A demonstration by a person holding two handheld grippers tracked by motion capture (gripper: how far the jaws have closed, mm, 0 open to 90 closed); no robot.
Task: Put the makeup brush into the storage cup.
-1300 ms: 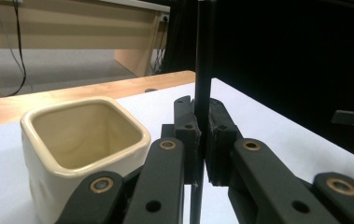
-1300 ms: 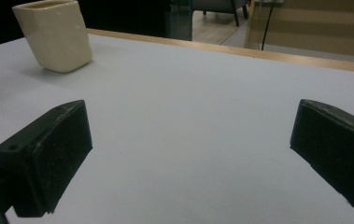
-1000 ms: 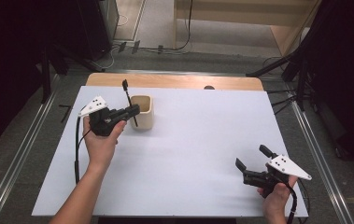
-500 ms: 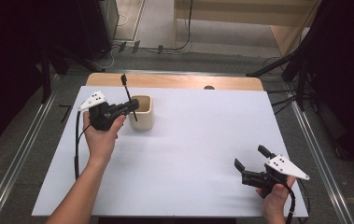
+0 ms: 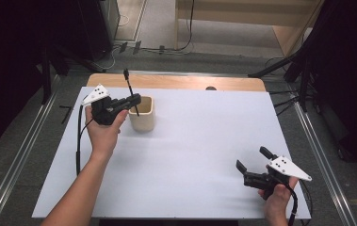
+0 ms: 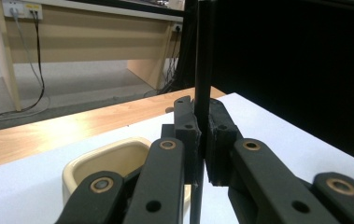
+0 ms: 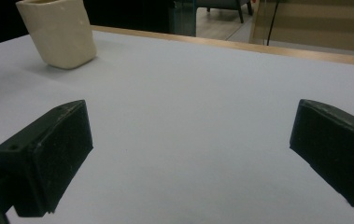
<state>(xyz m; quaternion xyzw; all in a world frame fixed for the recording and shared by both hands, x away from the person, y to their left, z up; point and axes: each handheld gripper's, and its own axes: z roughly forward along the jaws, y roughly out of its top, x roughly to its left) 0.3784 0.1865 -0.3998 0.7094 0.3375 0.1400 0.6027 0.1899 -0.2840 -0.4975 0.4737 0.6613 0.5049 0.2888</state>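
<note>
Our left gripper (image 5: 133, 101) fingers clamp a black rod (image 5: 131, 92) over the cream cup (image 5: 142, 117) at ten o'clock; right gripper (image 5: 251, 162) fingers stand apart.

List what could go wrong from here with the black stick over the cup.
1. The left tool pinches the thin black stick low on its length, so it may pivot or slip.
2. The stick's lower end hangs at the cream cup, near its rim; catching the rim might tip the cup.

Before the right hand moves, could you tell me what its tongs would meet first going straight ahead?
Probably nothing soon: the open right tongs point over bare white table; the cream cup sits off-line, though depth is unclear.
</note>
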